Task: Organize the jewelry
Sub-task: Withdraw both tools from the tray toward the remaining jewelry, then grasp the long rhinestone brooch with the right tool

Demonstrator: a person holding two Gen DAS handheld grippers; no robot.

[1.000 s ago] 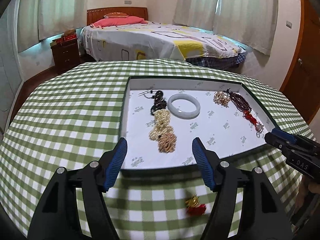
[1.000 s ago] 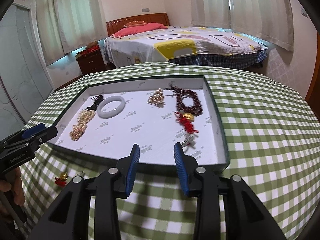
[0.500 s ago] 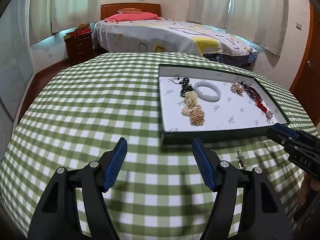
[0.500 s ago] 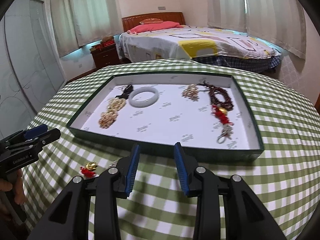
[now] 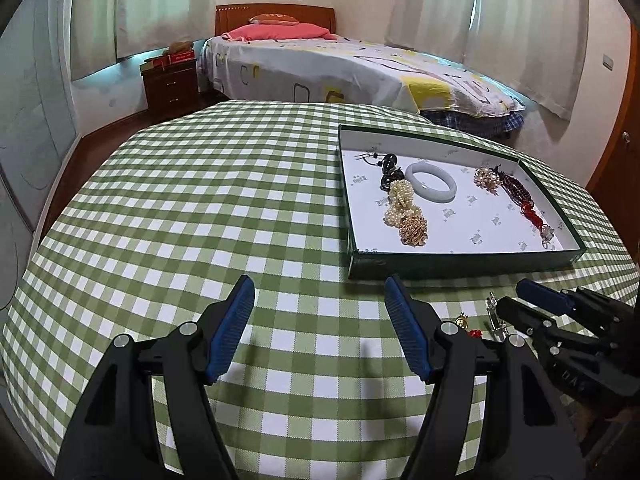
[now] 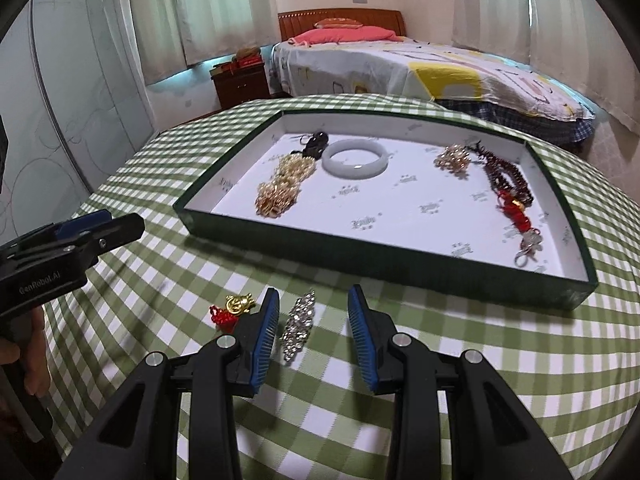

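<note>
- Five or so pieces are found laid in the green-walled tray [image 6: 384,264], among them a white bangle [image 6: 354,158], a pearl cluster [image 6: 280,188] and a dark red bead string [image 6: 506,178].
- Two pieces are left on the checked tablecloth [image 6: 460,364], just outside the tray's near wall: a rhinestone clip [image 6: 298,324] and a gold-and-red charm [image 6: 234,308].
- The right gripper [image 6: 312,334] is held partly open and empty, the clip lying between its fingers, untouched.
- The left gripper [image 5: 320,330] is held wide open, empty, over bare cloth.
- Completion is judged near; two placements remain.
</note>
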